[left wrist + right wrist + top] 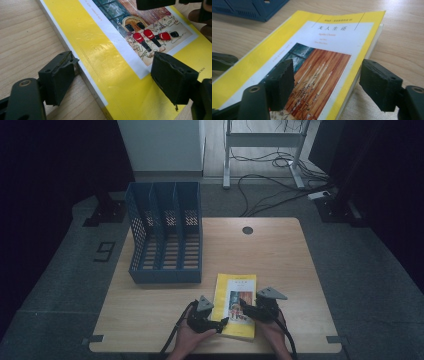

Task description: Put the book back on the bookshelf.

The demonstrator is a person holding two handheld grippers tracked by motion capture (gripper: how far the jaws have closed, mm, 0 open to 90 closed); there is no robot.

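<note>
here a yellow book [236, 306] lies flat, cover up, near the front edge of a wooden desk [280, 255], between two hands that come in from below. the left hand-held gripper [216, 324] sits at the book's left long edge, jaws spread wide: in the left gripper view one jaw rests on the desk just outside the edge, the other hangs over the cover, and neither pad presses on it. the right hand-held gripper [245, 305] straddles the opposite long edge the same way, jaws wide, one above the cover picture, one off the side over bare wood, nothing clamped. this placing looks meant to pinch the book by its two sides and lift it, probably toward the blue file rack [166, 232] standing behind and to the left, slots open toward the person. the rack is well apart from the book, with bare desk between and more open wood to the right, so there is room to raise and tilt the book.
</note>
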